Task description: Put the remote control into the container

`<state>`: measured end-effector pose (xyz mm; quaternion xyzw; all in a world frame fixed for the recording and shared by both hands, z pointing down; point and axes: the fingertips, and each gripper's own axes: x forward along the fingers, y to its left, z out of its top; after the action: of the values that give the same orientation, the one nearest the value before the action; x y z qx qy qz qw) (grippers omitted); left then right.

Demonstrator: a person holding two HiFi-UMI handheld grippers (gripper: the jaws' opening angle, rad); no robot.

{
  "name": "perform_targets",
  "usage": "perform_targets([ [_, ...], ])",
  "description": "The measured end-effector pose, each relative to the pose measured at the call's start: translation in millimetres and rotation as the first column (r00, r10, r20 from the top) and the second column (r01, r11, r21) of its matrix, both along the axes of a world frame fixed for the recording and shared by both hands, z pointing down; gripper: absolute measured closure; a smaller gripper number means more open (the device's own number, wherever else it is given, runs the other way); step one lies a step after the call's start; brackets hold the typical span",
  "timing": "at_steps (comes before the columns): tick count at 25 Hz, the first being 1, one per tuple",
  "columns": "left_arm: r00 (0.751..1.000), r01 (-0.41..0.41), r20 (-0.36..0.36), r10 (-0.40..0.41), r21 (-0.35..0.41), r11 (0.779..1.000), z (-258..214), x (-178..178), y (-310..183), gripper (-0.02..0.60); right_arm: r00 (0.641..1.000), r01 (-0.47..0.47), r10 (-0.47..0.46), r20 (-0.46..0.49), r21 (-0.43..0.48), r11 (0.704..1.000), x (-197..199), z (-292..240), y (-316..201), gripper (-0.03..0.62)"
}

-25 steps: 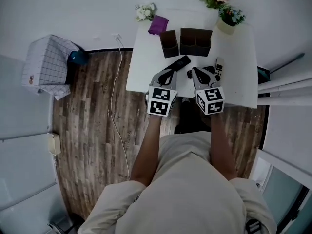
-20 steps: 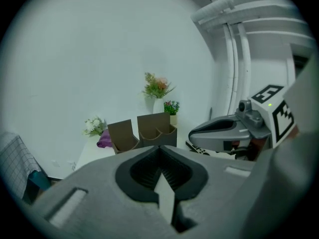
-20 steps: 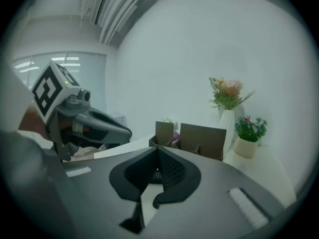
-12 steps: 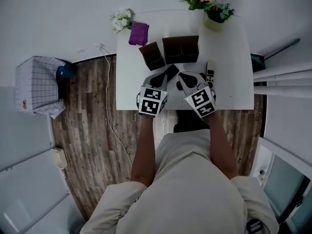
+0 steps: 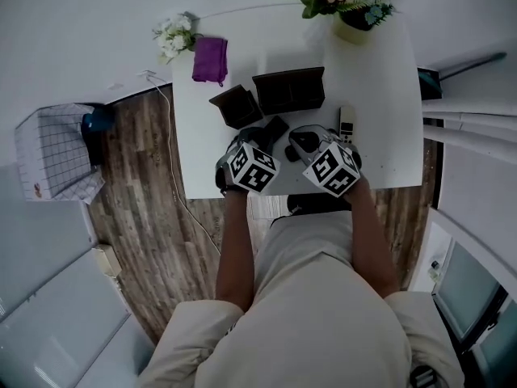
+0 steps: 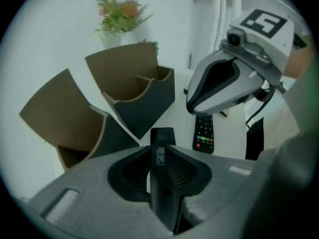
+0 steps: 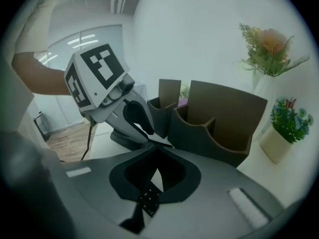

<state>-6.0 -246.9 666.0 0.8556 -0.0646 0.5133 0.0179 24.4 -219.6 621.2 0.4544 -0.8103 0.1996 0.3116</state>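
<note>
So, the black remote (image 6: 162,136) is laid flat on the white worktop (image 5: 380,95), just in front of the two dark containers and not inside either one. It's straddled by the left claw (image 6: 162,151), whose jaws have just been opening. They're set partway apart with the remote running lengthwise between them, close on both sides. No squeeze can be made out, so it isn't really gripped.

The right claw (image 7: 158,142) is closed up tight, tips together, with nothing pinched in it. A second remote (image 6: 204,132) with coloured buttons can be seen on the worktop just below its jaws, to the right of the black one.

Past the black remote, the small container (image 5: 236,105) is turned at an angle, and the two-compartment container (image 5: 289,91) is parked just beside it on the right. Further back, a purple cloth (image 5: 210,59) and white flowers (image 5: 174,35) are found at the left corner, and a potted plant (image 5: 347,6) at the right.
</note>
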Motion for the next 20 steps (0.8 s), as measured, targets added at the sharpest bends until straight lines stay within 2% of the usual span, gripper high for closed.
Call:
perform_targets([
  [3,0.991,-0.075,0.114,0.074,0.007,0.997,14.8,2.6,0.0,0.438,0.997,0.073,-0.074,-0.023,-0.053,0.996,3.6,11.2,2.0,0.592],
  [9,0.988,-0.041,0.145,0.05,-0.065,0.997,23.4,3.5,-0.9,0.387,0.984,0.167,-0.173,-0.033,-0.13,0.977,8.7,23.6,2.8,0.592],
  [11,0.978,-0.066,0.19,0.082,-0.091,0.994,22.5,-6.2,4.2,0.328,0.976,0.201,-0.21,-0.052,-0.139,0.97,9.5,23.6,1.6,0.592],
  [13,0.967,-0.09,0.228,0.113,-0.109,0.99,23.6,-15.4,9.9,0.313,0.965,0.24,-0.25,-0.075,-0.121,0.963,7.3,20.6,-2.7,0.592],
  [17,0.948,-0.096,0.289,0.134,-0.143,0.985,39.2,-33.0,18.3,0.308,0.906,0.389,-0.397,-0.147,-0.082,0.917,-18.6,18.8,-6.5,0.592],
  [20,0.936,-0.098,0.322,0.145,-0.158,0.983,48.2,-39.3,20.1,0.305,0.867,0.448,-0.458,-0.198,-0.097,0.889,-25.3,21.8,-10.2,0.592],
])
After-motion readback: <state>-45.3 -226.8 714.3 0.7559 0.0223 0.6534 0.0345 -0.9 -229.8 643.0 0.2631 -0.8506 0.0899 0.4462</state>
